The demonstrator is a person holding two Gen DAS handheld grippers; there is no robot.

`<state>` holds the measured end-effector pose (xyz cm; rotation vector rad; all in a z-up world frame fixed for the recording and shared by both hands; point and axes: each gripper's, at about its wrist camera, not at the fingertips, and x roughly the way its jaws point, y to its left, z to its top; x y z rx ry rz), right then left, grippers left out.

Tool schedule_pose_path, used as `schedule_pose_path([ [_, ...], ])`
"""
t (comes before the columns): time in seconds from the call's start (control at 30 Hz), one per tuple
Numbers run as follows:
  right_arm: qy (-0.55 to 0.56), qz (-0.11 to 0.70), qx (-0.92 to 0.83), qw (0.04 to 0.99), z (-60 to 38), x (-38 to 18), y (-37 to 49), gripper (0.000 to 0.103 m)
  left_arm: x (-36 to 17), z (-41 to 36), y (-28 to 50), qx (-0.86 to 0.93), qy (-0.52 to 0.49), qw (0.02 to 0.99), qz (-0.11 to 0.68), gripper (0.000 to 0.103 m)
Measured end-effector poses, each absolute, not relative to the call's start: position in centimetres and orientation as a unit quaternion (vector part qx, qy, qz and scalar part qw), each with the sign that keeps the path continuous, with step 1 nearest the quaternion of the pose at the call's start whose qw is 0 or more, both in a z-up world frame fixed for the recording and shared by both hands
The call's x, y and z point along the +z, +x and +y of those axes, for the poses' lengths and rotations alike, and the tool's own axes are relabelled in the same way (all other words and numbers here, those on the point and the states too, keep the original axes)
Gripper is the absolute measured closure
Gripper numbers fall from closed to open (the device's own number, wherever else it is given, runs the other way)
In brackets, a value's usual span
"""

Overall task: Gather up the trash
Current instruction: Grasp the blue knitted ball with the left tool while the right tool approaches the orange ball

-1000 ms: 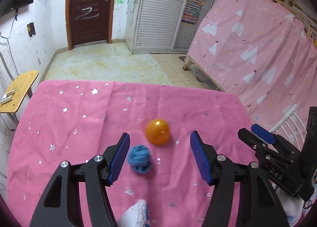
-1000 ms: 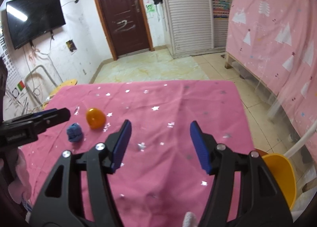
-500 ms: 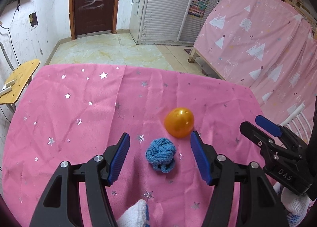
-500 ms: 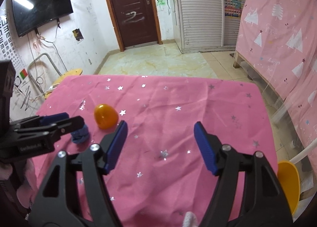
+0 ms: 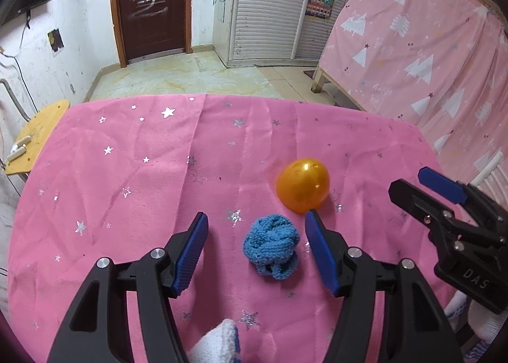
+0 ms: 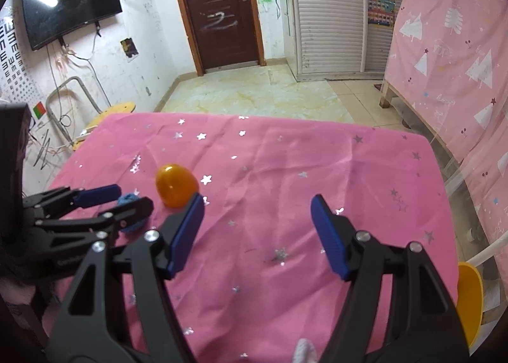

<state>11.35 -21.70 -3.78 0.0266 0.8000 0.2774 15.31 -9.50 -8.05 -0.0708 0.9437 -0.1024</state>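
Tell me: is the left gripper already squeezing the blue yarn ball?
No, the blue yarn ball lies between the open left gripper fingers, untouched.

The left gripper point(image 6: 127, 199) hides most of the blue yarn ball point(image 6: 128, 198); the yellow bin point(image 6: 470, 296) is cut off.

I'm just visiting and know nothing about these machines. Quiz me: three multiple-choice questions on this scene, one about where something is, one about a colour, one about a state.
1. Where does the blue knitted ball lie?
A. between the left tool's fingers
B. on the floor
C. on top of the egg

2. What colour is the plastic egg?
A. green
B. orange
C. white

3. How is the right tool?
A. shut on the egg
B. shut on the cloth
C. open, holding nothing

Answers: 1 A, it sits on the pink tablecloth between the left tool's fingers, touching neither; 2 B, its shell is glossy orange; 3 C, only tablecloth shows between its fingers.
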Motion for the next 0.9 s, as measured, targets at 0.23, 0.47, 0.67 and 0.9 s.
schedule_pose_path([
  [0.23,0.005,0.389,0.146,0.909,-20.4,-3.8,11.4,0.033,-8.2,-9.6,15.2,-0.042,-0.016,0.891,0.451,0.084],
  [0.47,-0.004,0.393,0.165,0.905,-18.8,-3.7,11.7,0.032,-7.8,-7.6,14.6,-0.038,-0.043,0.892,0.448,0.087],
  [0.67,-0.016,0.407,0.196,0.892,-16.3,-4.1,12.6,0.032,-6.2,-4.7,13.7,-0.021,-0.061,0.902,0.427,0.087],
  [0.9,-0.062,0.418,0.203,0.884,-13.5,-5.0,13.7,0.032,-5.3,-1.5,13.0,-0.002,-0.082,0.905,0.417,0.087],
])
